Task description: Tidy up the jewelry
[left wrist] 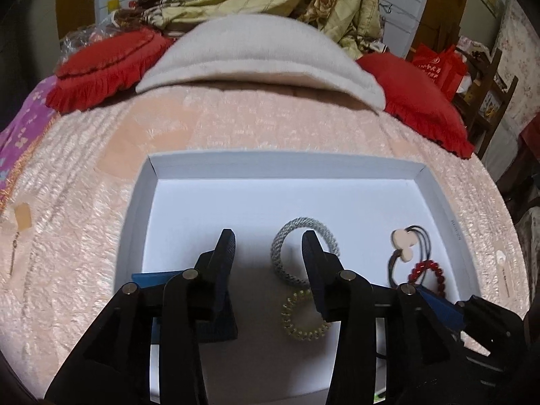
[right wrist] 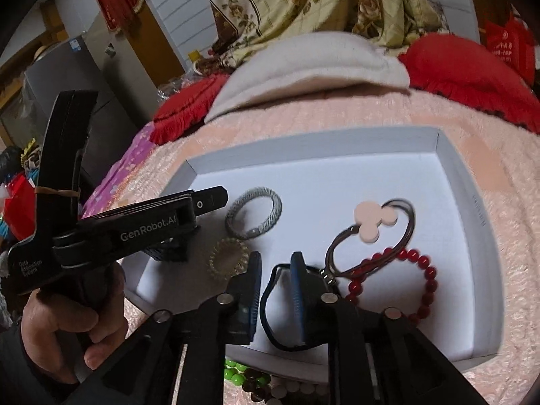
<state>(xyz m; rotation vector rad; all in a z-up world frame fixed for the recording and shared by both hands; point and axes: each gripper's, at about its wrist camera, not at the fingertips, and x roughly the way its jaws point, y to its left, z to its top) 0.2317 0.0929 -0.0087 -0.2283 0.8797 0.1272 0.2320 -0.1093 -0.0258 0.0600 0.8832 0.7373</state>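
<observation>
Left wrist view: I'm hovering the left gripper (left wrist: pixel 268 246) over the white box (left wrist: pixel 449 209) on the pink bedspread (left wrist: pixel 84 202), jaws spread wide, nothing betw them. The silver braided bracelet (left wrist: pixel 287 263) is lying flat just right of centre, partly behind my right finger; the clear coil hair tie (left wrist: pixel 303 317) is sitting just nearer, touching or almost touching it. The cord w/ pink charm (left wrist: pixel 403 239) and red bead bracelet (left wrist: pixel 428 273) are resting by the right wall. I reckon things are being grouped at the near end, leaving the far half of the box floor open for moving.

Right wrist view: I'm holding the right gripper (right wrist: pixel 275 270) low at the near box edge, jaws narrow-ish. A black elastic band (right wrist: pixel 270 310) is looping around the right finger; can't tell if it's actually pinched. Green and brown beads (right wrist: pixel 246 379) are waiting outside on the bedspread, probably next in. The left gripper is crowding the left side, so I'm judging the far right as the free room.
</observation>
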